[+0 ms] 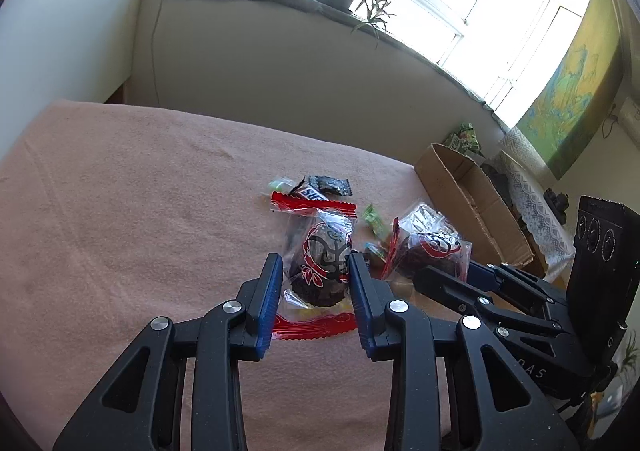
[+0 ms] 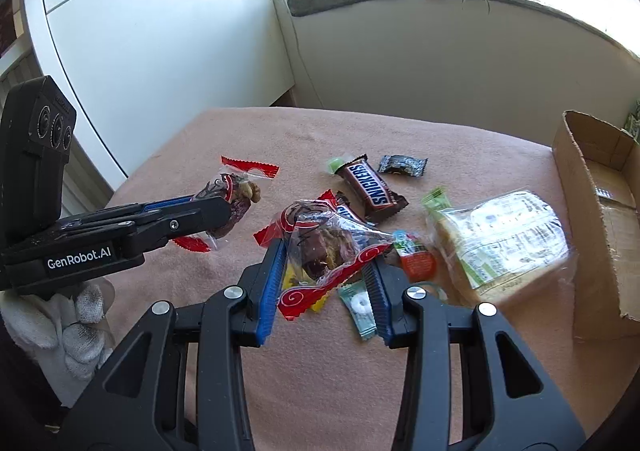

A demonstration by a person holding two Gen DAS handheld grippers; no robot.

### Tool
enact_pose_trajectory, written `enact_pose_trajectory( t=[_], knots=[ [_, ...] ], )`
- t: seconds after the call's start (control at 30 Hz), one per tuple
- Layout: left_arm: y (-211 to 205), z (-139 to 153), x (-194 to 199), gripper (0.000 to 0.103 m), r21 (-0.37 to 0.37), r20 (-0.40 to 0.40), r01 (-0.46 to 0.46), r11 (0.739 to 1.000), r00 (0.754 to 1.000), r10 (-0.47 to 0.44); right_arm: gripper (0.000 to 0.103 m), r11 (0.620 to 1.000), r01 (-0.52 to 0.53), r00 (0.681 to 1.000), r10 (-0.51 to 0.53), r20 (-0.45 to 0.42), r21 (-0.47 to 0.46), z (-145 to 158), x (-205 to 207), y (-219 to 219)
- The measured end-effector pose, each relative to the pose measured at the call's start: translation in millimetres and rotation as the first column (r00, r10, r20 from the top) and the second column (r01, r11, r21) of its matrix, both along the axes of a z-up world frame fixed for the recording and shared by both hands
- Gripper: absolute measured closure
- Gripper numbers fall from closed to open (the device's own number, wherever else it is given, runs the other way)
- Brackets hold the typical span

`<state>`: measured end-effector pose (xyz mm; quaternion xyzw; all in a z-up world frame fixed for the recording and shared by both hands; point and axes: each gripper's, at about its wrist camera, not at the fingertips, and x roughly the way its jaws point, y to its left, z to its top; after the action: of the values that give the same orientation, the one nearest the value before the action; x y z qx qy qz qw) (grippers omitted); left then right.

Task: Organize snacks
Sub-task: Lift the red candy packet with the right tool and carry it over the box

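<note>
Both claws are loaded right now. The left claw (image 1: 314, 279) is narrow and pinched on a clear date-and-walnut pack (image 1: 320, 263) with red crimped ends, sitting in the middle of the left wrist view. The right claw (image 2: 326, 275) is clamped on a second pack of the same kind (image 2: 320, 251), centre of the right wrist view, and both packs look lifted clear of the pink cloth on the counter (image 2: 320, 371).

If I were doing this step, I'd keep the squeeze on the lumpy middle of each pack, not the slippery film ends, since those wrappers crinkle and can slide out. My guess is the target is the cardboard box (image 2: 592, 187) at the right edge of the frame, so carry over its near wall and let go low inside, one claw at a time so they don't bump.

Count as far as I can see in the right wrist view:
- date-walnut packs: 2, both held
- Snickers bar (image 2: 370, 187): 1 clear, maybe another brown one tucked under the held pack, can't tell
- small dark wrapped candy (image 2: 402, 165): 1
- big clear bag of pale biscuits (image 2: 504, 239): 1, lower right
- mint ring candy (image 2: 360, 307): 1
- little green sweets: at least 2
- orange-capped sweet (image 2: 418, 261): 1
- box: 1
</note>
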<state>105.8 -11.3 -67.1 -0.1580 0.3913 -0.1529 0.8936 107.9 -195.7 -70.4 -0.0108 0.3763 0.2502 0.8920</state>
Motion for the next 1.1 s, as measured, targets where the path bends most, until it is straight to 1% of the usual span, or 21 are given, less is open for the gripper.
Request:
enact_pose_trajectory(
  t=[0.27,0.6,0.87,1.1],
  knots=[
    [-55.1,12.6,12.9,0.071,0.001,0.032,0.089,0.996,0.995,-0.089,0.062,0.989,0.145,0.987,-0.146,0.063,0.019,23.6,-2.3,-76.5],
    [-123.5,18.6,25.6,0.071,0.011,0.047,0.197,0.98,0.979,-0.197,0.062,0.948,0.319,0.942,-0.317,0.11,0.004,39.8,-1.6,-165.7],
    [-175.3,20.1,35.7,0.071,0.026,0.05,0.279,0.96,0.959,-0.28,0.062,0.909,0.417,0.903,-0.412,0.125,-0.022,41.7,5.8,-216.5],
    [-215.5,21.4,43.4,0.071,0.045,0.05,0.341,0.939,0.938,-0.343,0.062,0.881,0.47,0.879,-0.46,0.123,-0.064,33.2,15.3,-244.1]
  ],
)
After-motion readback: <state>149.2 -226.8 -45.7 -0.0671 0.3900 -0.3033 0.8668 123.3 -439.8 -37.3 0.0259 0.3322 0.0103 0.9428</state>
